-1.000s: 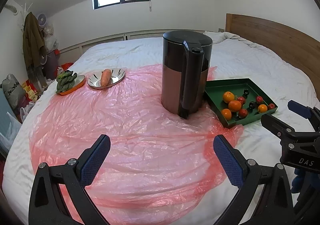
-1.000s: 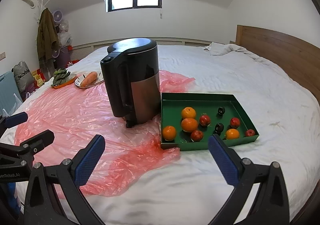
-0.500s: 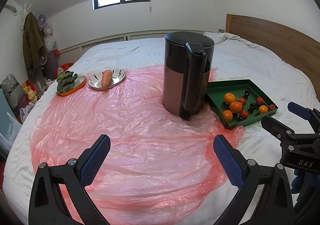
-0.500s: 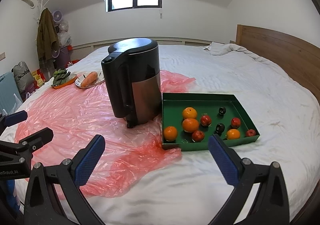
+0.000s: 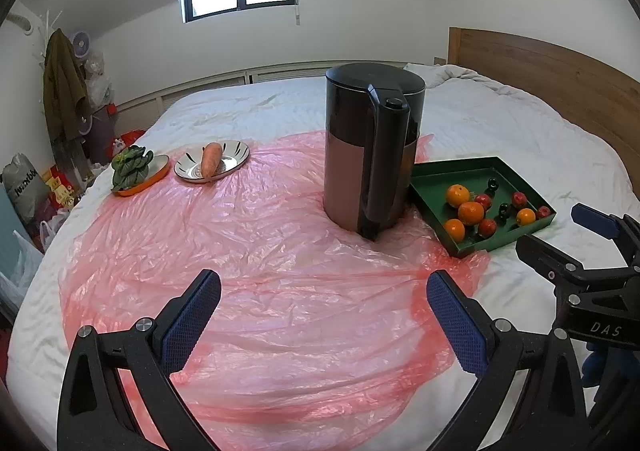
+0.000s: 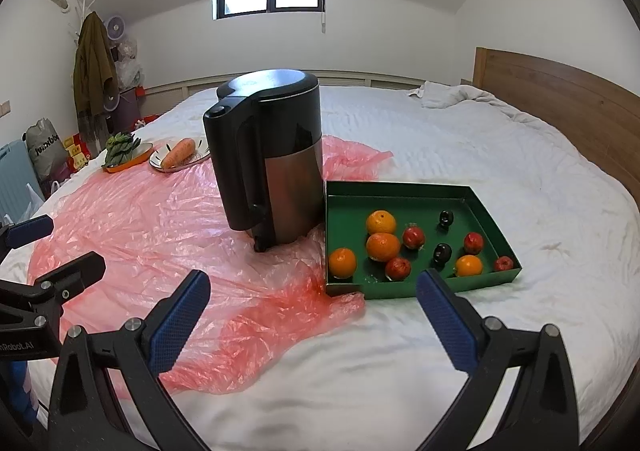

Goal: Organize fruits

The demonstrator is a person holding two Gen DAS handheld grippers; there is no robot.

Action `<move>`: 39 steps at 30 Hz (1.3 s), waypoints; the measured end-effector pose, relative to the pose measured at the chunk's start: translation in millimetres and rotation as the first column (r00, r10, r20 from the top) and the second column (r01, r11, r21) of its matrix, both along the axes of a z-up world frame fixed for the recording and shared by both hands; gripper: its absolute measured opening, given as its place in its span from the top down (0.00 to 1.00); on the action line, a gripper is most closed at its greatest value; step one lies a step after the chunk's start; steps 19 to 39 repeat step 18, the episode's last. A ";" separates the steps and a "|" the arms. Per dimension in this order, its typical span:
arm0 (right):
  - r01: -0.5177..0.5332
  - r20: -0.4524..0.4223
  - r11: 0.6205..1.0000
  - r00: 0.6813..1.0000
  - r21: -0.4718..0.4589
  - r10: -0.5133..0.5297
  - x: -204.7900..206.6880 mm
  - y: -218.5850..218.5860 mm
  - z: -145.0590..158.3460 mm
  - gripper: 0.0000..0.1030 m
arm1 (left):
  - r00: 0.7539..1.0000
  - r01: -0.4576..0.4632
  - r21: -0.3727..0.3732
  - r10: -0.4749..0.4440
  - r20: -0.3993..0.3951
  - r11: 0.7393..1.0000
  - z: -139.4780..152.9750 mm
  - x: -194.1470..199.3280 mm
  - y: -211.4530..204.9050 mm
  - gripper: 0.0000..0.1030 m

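Observation:
A green tray (image 6: 408, 193) (image 5: 452, 171) lies on the white bed, holding several oranges (image 6: 383, 247) (image 5: 470, 212), small red fruits (image 6: 413, 237) and two black fruits (image 6: 442, 252). My right gripper (image 6: 312, 311) is open and empty, hovering over the bed just short of the tray's near edge. My left gripper (image 5: 323, 311) is open and empty above the pink plastic sheet (image 5: 240, 251), well left of the tray. Each gripper shows at the edge of the other's view.
A tall black and copper kettle (image 5: 370, 147) (image 6: 272, 159) stands on the sheet next to the tray's left side. A silver plate with a carrot (image 5: 211, 159) and an orange plate with greens (image 5: 130, 167) sit at the far left. The wooden headboard (image 6: 560, 99) is at the right.
Both views have shifted slightly, the kettle and tray drifting a little rightward in frame. Both grippers stay open and empty.

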State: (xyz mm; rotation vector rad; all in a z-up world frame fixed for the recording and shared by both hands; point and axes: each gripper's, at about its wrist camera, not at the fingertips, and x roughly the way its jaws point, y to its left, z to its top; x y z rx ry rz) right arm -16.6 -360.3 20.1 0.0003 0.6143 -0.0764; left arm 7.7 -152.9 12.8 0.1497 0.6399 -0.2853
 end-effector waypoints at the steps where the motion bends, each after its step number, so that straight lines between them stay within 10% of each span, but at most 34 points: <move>1: 0.000 0.000 1.000 1.000 0.000 0.000 -0.3 -0.8 -0.1 0.00 | 1.000 0.000 0.001 0.000 0.000 1.000 -0.1 -0.1 -0.1 0.02; 39: 0.002 0.000 1.000 1.000 0.000 -0.002 0.7 -1.3 -2.1 0.00 | 1.000 -0.002 0.005 0.002 0.005 1.000 -0.3 -0.8 0.5 0.02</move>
